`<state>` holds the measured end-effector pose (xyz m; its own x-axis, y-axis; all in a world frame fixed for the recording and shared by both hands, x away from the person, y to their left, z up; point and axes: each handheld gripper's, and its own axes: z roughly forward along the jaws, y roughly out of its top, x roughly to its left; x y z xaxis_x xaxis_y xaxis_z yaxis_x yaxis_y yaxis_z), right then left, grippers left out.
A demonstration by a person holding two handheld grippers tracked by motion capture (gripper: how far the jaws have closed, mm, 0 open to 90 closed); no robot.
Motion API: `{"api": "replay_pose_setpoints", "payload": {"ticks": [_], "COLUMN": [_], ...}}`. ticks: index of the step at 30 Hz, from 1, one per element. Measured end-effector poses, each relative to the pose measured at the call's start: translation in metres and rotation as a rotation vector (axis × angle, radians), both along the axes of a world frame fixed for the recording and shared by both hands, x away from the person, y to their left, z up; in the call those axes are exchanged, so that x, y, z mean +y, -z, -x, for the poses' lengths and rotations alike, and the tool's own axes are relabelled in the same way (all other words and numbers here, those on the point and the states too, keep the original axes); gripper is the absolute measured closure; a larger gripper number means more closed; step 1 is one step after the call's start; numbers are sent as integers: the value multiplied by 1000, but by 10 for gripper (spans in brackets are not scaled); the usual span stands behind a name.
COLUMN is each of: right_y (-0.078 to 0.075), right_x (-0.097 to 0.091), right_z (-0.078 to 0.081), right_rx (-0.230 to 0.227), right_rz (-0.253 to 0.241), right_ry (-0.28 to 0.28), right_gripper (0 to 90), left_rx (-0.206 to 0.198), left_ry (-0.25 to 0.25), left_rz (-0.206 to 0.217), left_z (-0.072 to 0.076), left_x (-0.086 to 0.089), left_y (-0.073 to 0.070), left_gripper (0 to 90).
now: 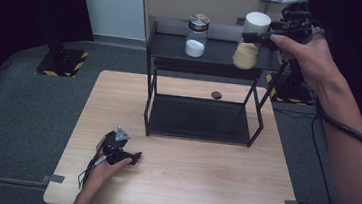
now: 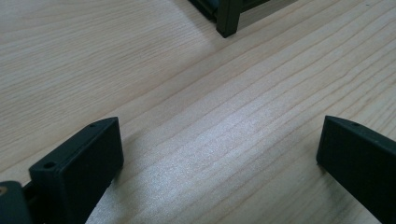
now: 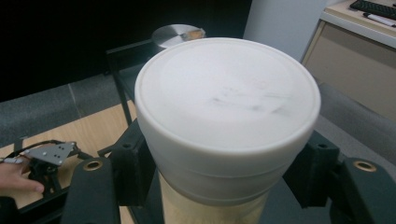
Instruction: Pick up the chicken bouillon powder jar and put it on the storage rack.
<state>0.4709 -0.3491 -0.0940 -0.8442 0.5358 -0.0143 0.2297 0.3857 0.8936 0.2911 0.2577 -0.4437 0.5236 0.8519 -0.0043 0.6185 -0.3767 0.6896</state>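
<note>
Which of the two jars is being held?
The white-lidded jar of tan powder, clamped in the right gripper over the shelf's right end. The metal-lidded jar of white powder stands untouched on the shelf.

Right gripper (image 1: 255, 36) clamped and raised; left gripper (image 1: 133, 156) gapes, resting low.

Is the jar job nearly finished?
Partway, it seems. The glass jar of white powder with a silver lid already stands on the black metal shelf. The right gripper holds the white-lidded jar of tan powder above that shelf, not yet set down. The left gripper rests open.
</note>
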Motion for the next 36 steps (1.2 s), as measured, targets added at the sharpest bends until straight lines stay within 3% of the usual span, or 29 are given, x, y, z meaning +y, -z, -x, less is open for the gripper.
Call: {"api": "replay_pose_setpoints", "payload": {"ticks": [15, 36], "right_y": [9, 17], "right_x": [20, 24], "right_z": [-34, -42], "right_rx": [14, 24], "right_rz": [12, 20], "right_ry": [43, 66], "right_gripper": [359, 359], "left_rx": [0, -1], "left_ry": [0, 0], "left_rz": [0, 0], "left_z": [0, 0], "left_x": [0, 0], "left_y": [0, 0], "left_gripper": [0, 0]}}
